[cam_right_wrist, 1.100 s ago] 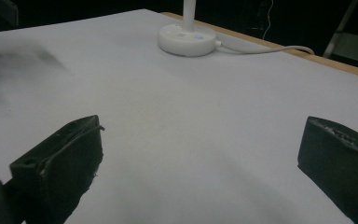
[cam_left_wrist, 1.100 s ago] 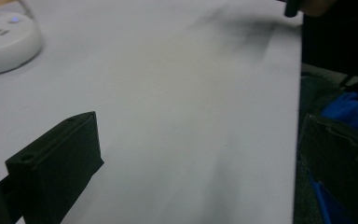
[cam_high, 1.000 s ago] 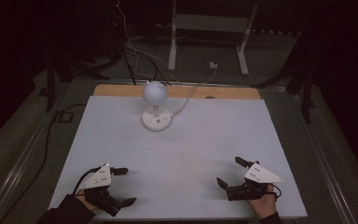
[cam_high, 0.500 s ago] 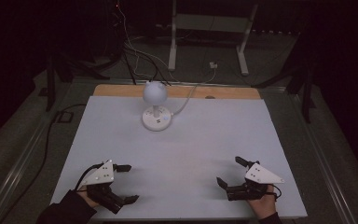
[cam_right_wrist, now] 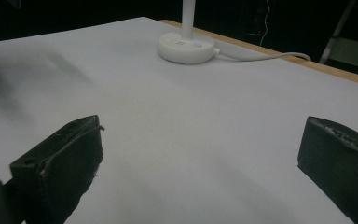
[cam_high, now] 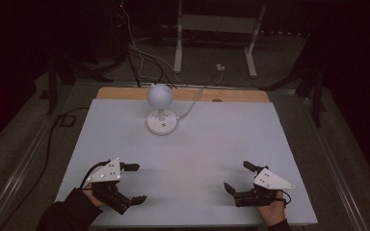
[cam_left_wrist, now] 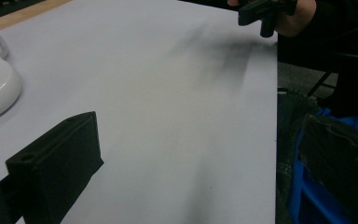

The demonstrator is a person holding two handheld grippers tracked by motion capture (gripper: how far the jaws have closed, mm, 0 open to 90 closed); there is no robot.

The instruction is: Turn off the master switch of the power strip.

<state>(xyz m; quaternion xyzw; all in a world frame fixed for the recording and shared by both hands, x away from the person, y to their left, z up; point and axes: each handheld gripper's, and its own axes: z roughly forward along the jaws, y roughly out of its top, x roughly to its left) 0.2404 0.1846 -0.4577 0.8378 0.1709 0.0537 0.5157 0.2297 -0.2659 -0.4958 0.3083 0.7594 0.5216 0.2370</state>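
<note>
Dark room surrounds a pale worktop, bare except for a white lamp at its far edge, cable trailing off the back. Left gripper and right gripper rest near the front corners, well apart, jaws spread, holding nothing; likely a ready stance.

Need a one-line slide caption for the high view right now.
Two open hand-held grippers, left gripper and right gripper, rest at the near edge of a white table; a small white lamp stands at the far side.
</note>
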